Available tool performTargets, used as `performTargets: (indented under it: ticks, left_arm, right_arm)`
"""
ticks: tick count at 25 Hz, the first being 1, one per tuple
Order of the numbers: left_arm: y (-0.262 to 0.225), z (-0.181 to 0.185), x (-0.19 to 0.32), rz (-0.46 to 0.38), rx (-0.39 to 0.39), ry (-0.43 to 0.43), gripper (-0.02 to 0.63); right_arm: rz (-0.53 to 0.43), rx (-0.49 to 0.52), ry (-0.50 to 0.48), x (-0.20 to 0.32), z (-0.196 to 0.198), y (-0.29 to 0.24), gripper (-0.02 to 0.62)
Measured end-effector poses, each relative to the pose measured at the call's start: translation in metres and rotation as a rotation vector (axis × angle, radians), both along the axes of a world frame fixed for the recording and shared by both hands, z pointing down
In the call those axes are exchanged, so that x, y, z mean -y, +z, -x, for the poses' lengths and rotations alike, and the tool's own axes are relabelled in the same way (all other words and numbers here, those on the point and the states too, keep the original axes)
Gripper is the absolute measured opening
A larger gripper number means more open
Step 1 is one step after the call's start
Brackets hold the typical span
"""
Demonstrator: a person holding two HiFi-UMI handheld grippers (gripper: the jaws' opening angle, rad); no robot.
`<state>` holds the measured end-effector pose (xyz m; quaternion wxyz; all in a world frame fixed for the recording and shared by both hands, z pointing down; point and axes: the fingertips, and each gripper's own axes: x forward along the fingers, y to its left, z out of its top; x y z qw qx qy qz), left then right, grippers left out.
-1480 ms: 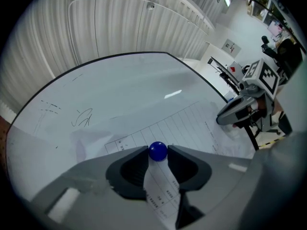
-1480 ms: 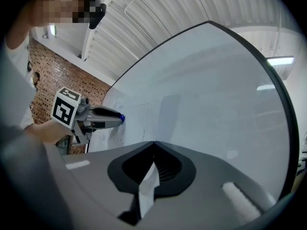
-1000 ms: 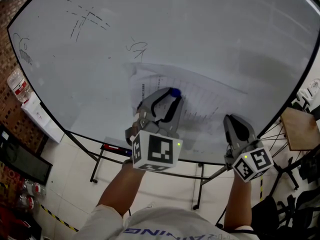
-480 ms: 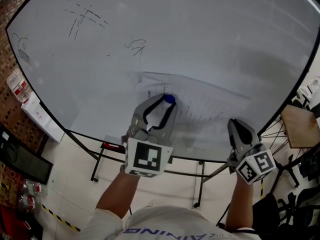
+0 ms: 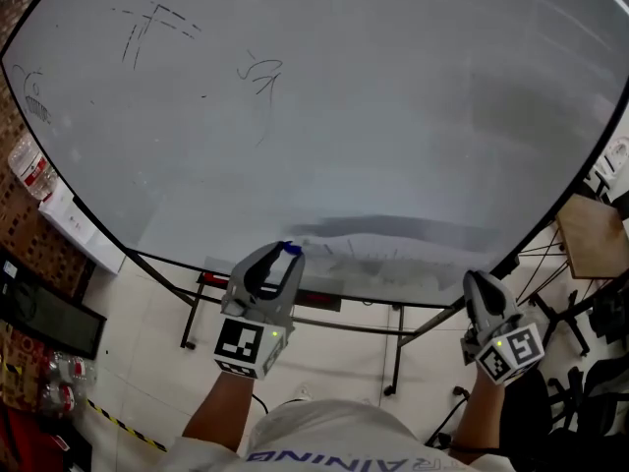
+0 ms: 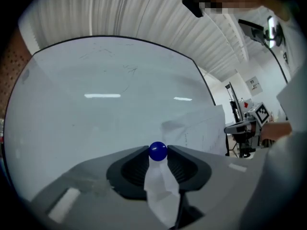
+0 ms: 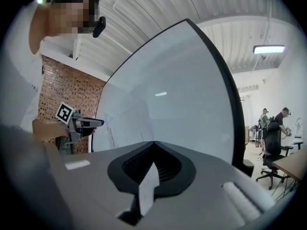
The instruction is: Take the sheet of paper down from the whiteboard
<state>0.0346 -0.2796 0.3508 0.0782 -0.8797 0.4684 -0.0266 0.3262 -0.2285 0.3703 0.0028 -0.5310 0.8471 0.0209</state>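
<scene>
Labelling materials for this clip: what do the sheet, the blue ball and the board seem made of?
Sheet of paper: thin matte white paper; it creases and sags.
Blue ball: glossy, probably plastic; it shows a slight sheen.
Whiteboard: smooth glossy coated panel, mirroring ceiling lights; core unclear.

From above, the head view looks steeply down at the whiteboard (image 5: 373,96); the 2 gripper views, close behind their jaws, share it from left and right.
</scene>
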Motion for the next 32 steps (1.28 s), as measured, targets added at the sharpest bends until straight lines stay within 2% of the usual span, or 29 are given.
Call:
performTargets:
  ticks: [3,9,15,22,32]
  left_arm:
    - [0.014,0.015,-0.003,0.038,-0.052,-0.017,0.130]
    - [0.026,0.028,-0.006,0.058,-0.109,-0.017,0.130]
    - [0.036,0.027,-0.007,0.084,-0.115,-0.017,0.130]
    - [0.045,0.025,-0.004,0.114,-0.108,-0.017,0.130]
    - [0.052,0.018,-0.009,0.135,-0.109,0.007,0.130]
  right_arm:
    - [0.039,-0.014,0.020,-0.010,-0.009,0.021,0.008]
    - [0.076,-0.041,0.037,-0.019,-0.007,0.042,0.008]
    - [0.072,-0.035,0.071,-0.020,-0.006,0.042,0.008]
    - [0.065,-0.089,0.140,-0.010,0.003,0.040,0.008]
    - [0.077,-0.090,0.125,-0.012,0.015,0.040,0.008]
